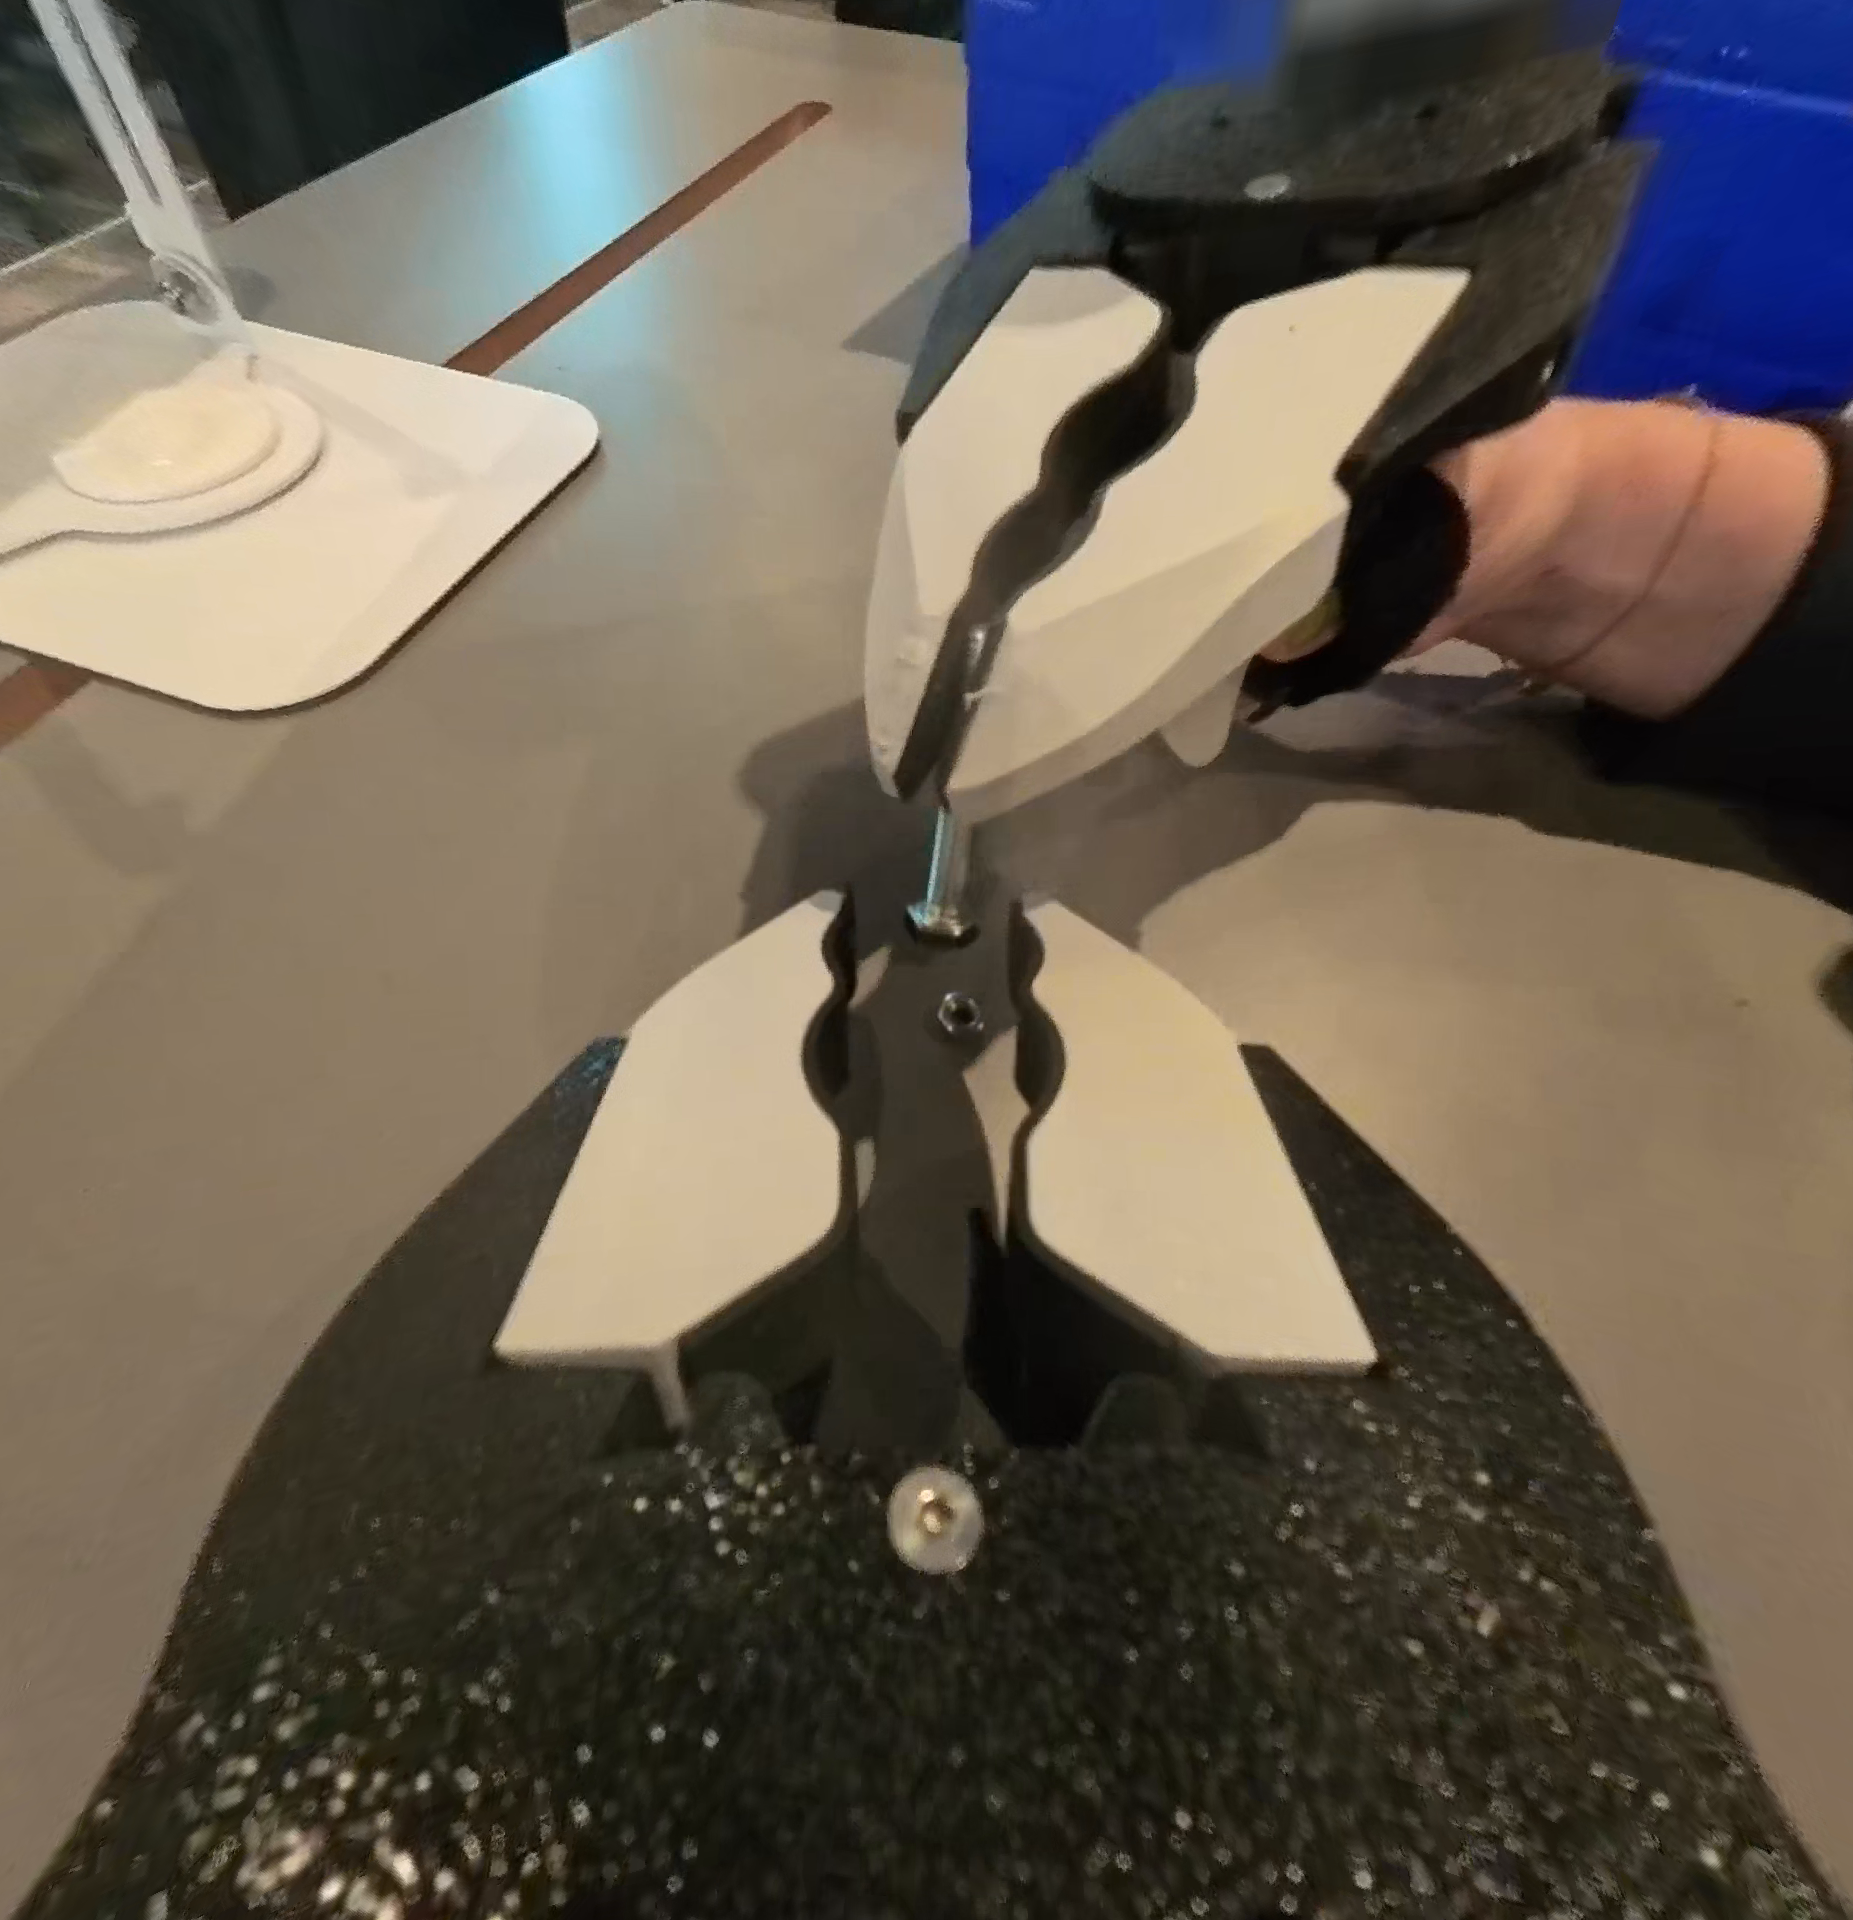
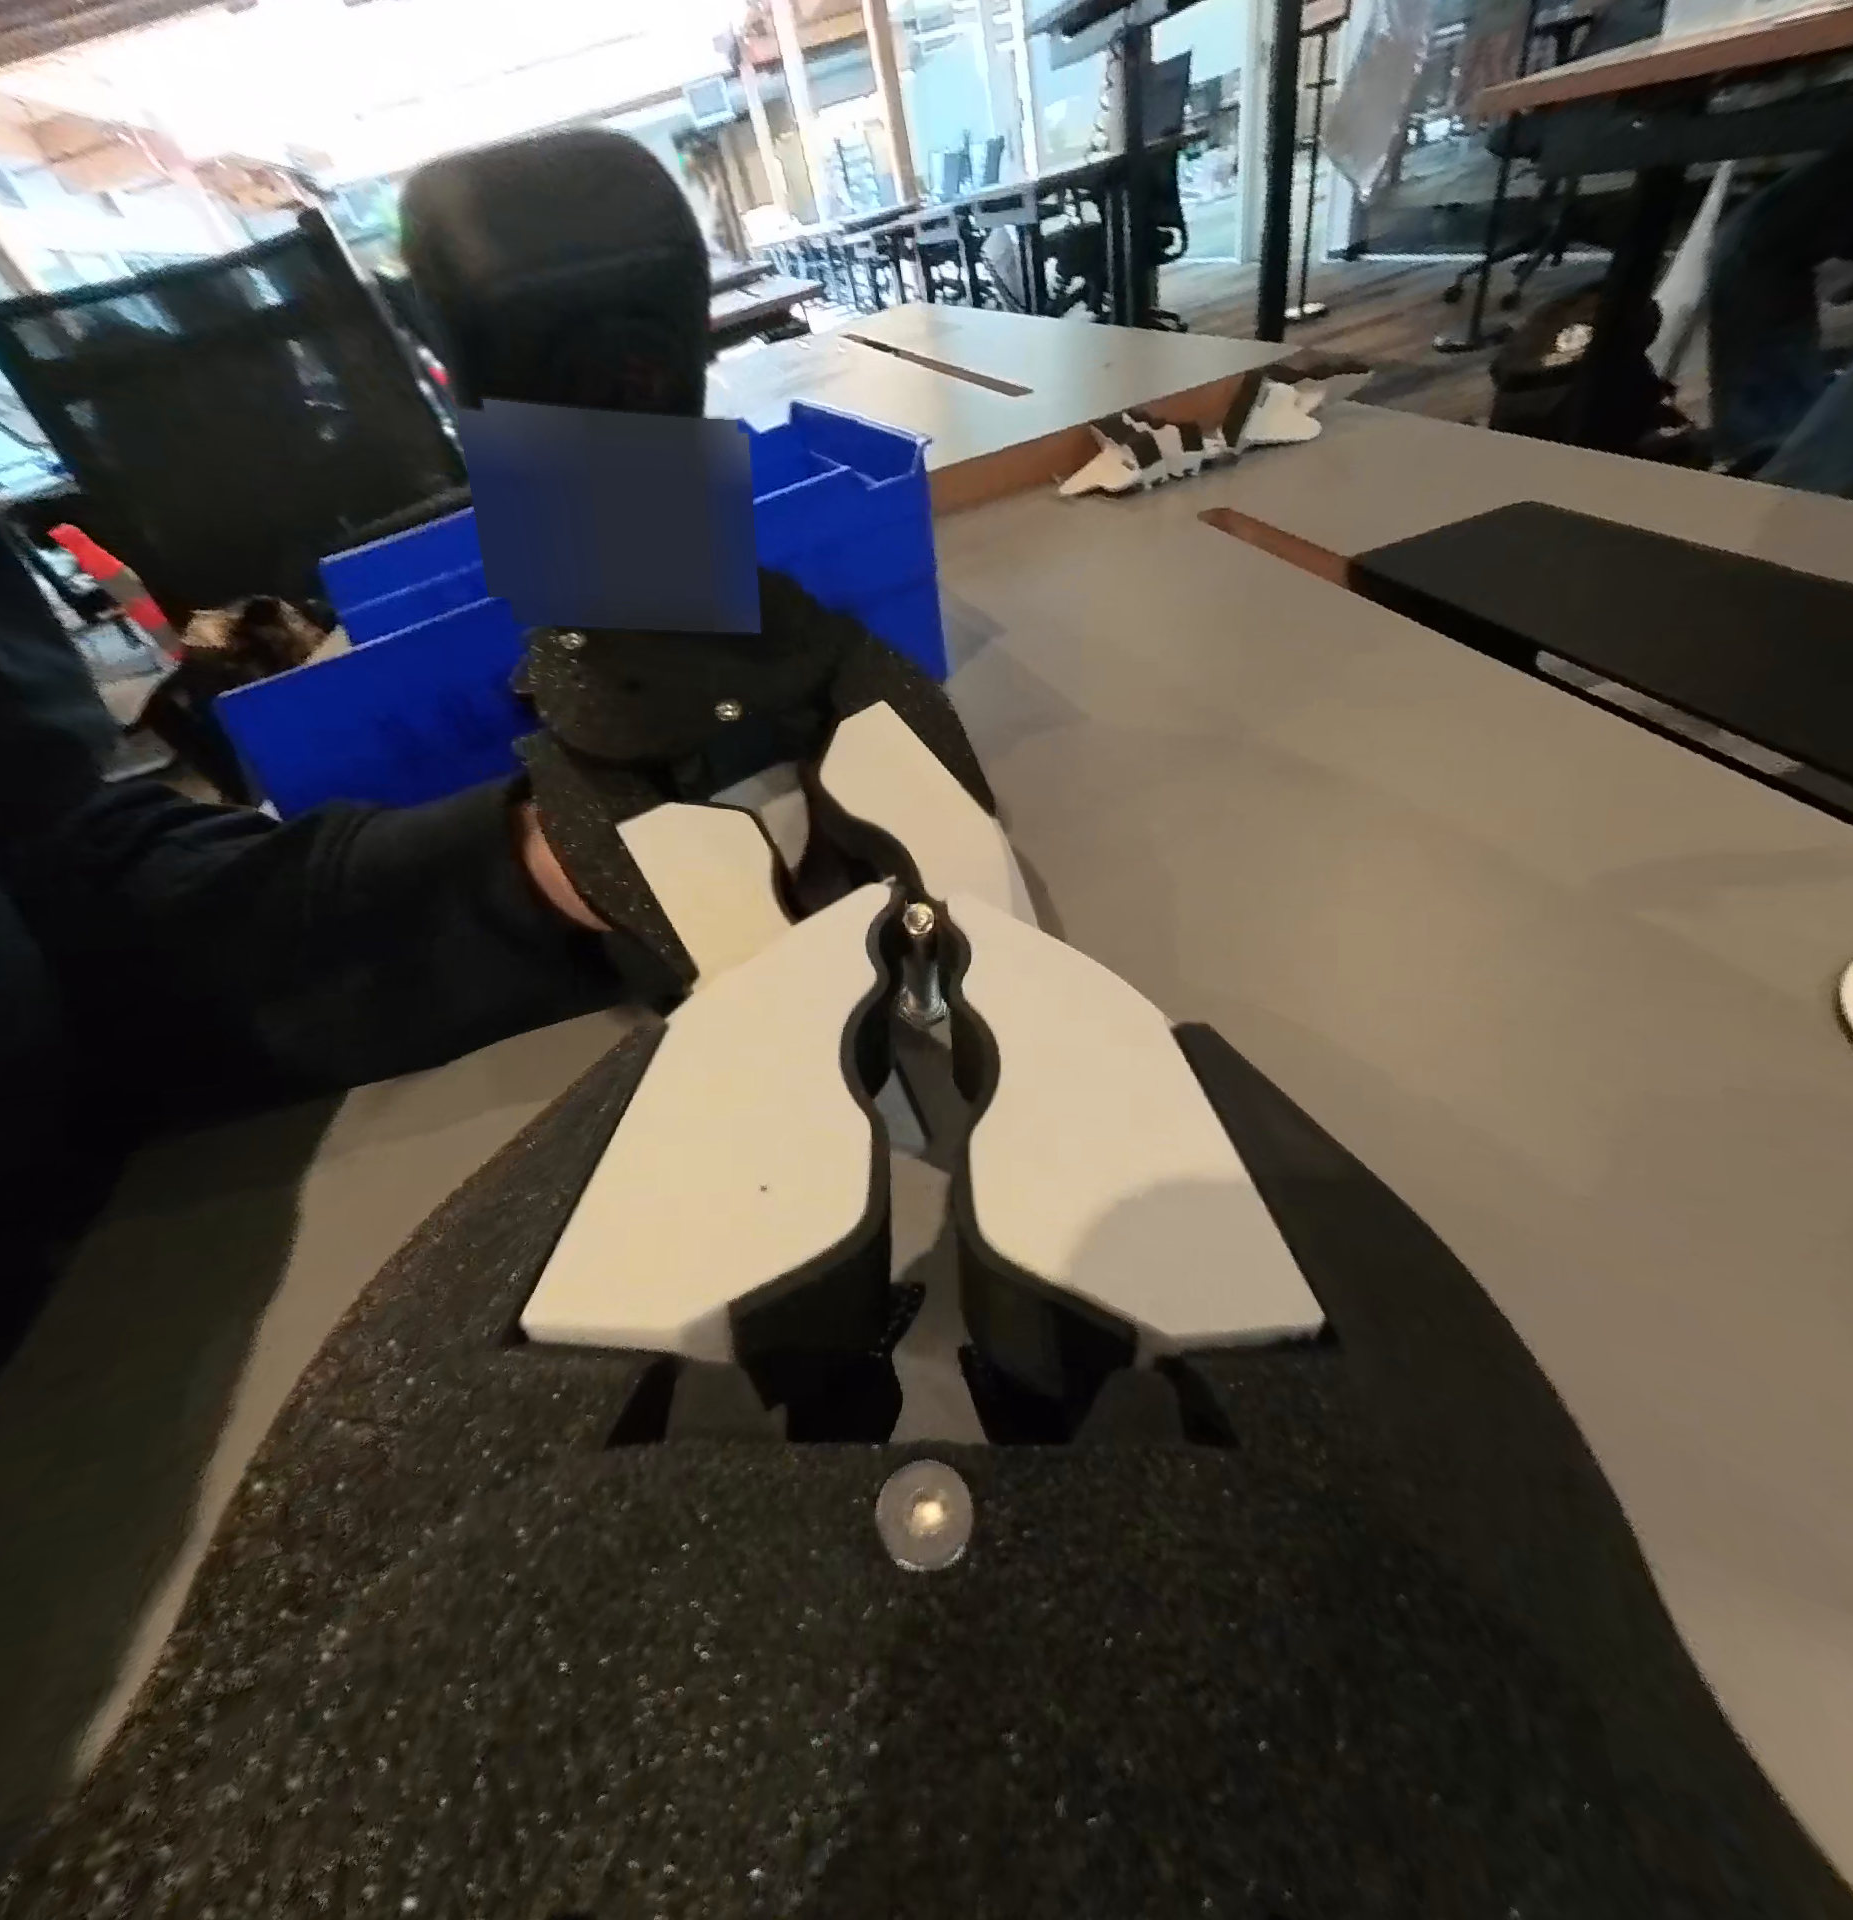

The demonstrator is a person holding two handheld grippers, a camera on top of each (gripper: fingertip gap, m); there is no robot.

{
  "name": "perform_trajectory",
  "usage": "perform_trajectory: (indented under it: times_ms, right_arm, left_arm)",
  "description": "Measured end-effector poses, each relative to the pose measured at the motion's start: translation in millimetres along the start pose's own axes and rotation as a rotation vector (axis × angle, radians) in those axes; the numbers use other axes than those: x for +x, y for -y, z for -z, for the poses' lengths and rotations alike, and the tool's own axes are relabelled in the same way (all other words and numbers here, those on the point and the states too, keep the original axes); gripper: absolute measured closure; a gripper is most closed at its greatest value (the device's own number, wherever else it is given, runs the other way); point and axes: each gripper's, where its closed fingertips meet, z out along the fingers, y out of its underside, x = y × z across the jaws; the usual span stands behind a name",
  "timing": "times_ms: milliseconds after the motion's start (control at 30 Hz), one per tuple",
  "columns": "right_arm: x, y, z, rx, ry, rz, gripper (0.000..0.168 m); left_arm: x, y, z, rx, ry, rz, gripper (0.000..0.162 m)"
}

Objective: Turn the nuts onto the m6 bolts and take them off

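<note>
Right gripper (image 2: 917, 940): jaws clamped on bolt (image 1: 943, 868), shank end pinched, head hanging down over table (image 1: 486, 831).
Left gripper (image 1: 927, 925): jaws apart, nothing held, tips flanking bolt head.
Nut (image 1: 953, 1010): loose on table between my left fingers (image 1: 714, 1122), just beside bolt head, not on thread.
Step, judged: pick nut, start it on bolt.
Method: close left jaws on nut flats; right regrips to free thread; align axes before turning; light pressure.
Risk: cross-thread, nut skittering.
Surround: blue bins (image 2: 849, 520), white stand base (image 1: 278, 540).
</note>
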Motion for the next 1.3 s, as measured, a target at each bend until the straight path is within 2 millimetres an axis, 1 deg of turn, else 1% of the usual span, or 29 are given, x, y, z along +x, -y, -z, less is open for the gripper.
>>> perform_trajectory:
  times_ms: [100,200,367,533,633,700,767,800,833,867,900,967,1033,1133,1233,1300]
  right_arm:
    - [-3.4,0.7,1.4,0.008,0.035,-0.011,0.163]
    - [-4.0,-1.7,1.3,-0.011,0.033,0.011,0.163]
    - [-6.9,-5.9,-0.2,-0.04,0.047,0.024,0.163]
    - [-11.4,-8.4,-1.6,-0.053,0.074,0.032,0.163]
    - [-12.8,-8.6,-1.5,-0.052,0.086,0.025,0.163]
    - [-12.1,-8.8,-2.3,-0.05,0.08,0.025,0.163]
    - [-8.4,-7.0,-1.4,-0.041,0.047,0.044,0.162]
    - [-3.2,-7.8,0.0,-0.052,0.005,0.064,0.16]
    - [2.4,-11.1,1.9,-0.084,-0.04,0.092,0.153]
    - [6.0,-16.9,4.4,-0.133,-0.067,0.122,0.154]
    - [7.7,-25.0,6.5,-0.197,-0.078,0.145,0.154]
    - [11.9,-45.4,9.8,-0.35,-0.098,0.162,0.152]
    - [12.1,-60.4,8.8,-0.45,-0.096,0.152,0.15]
    - [12.2,-69.3,2.3,-0.5,-0.107,0.144,0.146]
    - [12.7,-78.9,1.8,-0.571,-0.116,0.16,0.144]
    - [12.1,-80.7,1.1,-0.587,-0.117,0.162,0.144]
  left_arm:
    - [4.0,-4.9,1.3,-0.022,-0.031,-0.033,0.147]
    - [7.2,-3.1,2.7,-0.009,-0.049,-0.05,0.147]
    - [10.7,-2.9,3.1,-0.002,-0.081,-0.036,0.14]
    - [14.7,-2.1,5.5,0.007,-0.104,-0.059,0.15]
    - [16.9,-3.0,6.2,0.004,-0.124,-0.055,0.15]
    - [14.4,-3.5,7.0,0.0,-0.111,-0.046,0.15]
    - [5.2,-0.3,9.2,0.017,-0.058,-0.021,0.151]
    - [-0.9,1.5,11.2,0.032,-0.028,0.005,0.151]
    - [-8.3,2.0,13.7,0.042,0.01,0.032,0.151]
    - [-18.5,0.7,16.8,0.042,0.065,0.059,0.151]
    - [-29.5,-1.9,20.8,0.038,0.127,0.08,0.151]
    - [-41.2,-4.1,27.8,0.046,0.183,0.114,0.151]
    - [-44.2,-2.6,30.8,0.066,0.191,0.131,0.151]
    - [-43.8,-3.4,29.5,0.051,0.204,0.108,0.151]
    - [-41.6,-6.0,25.9,0.017,0.211,0.068,0.151]
    - [-40.6,-7.2,24.2,0.001,0.214,0.05,0.151]
